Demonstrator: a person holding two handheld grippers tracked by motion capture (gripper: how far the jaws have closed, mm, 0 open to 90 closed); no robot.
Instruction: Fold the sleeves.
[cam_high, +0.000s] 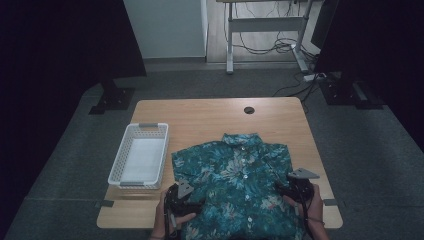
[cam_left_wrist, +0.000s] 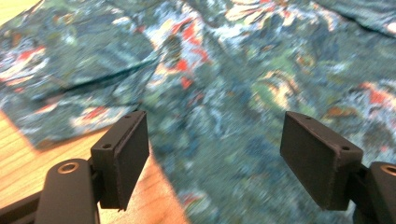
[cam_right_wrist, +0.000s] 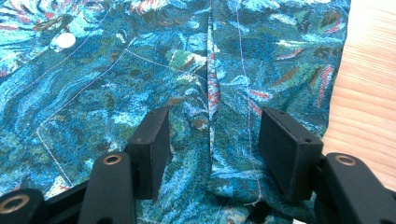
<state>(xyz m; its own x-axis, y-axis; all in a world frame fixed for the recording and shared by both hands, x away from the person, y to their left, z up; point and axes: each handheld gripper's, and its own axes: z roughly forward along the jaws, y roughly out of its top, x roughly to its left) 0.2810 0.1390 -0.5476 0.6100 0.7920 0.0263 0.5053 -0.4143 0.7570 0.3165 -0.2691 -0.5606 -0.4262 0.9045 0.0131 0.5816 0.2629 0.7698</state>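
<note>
A teal floral short-sleeved shirt (cam_high: 235, 175) lies flat on the wooden table (cam_high: 200, 117), buttoned, with its collar toward the far side. My left gripper (cam_high: 194, 202) rests at the shirt's near-left part, held by a hand. In the left gripper view its jaws stand wide apart (cam_left_wrist: 215, 140) above the shirt cloth (cam_left_wrist: 224, 84), beside its edge. My right gripper (cam_high: 289, 187) is at the shirt's near-right edge. Its jaws (cam_right_wrist: 212, 135) are open, with a raised seam fold of the shirt (cam_right_wrist: 140, 70) between them, untouched by the pads. A white button (cam_right_wrist: 63, 40) shows farther along.
A white slatted basket (cam_high: 122, 165) stands on the table's left side, next to the shirt's left sleeve. A round cable hole (cam_high: 249, 110) sits near the far edge. Bare wood lies beyond the collar and along the right edge (cam_right_wrist: 369, 93). Dark floor surrounds the table.
</note>
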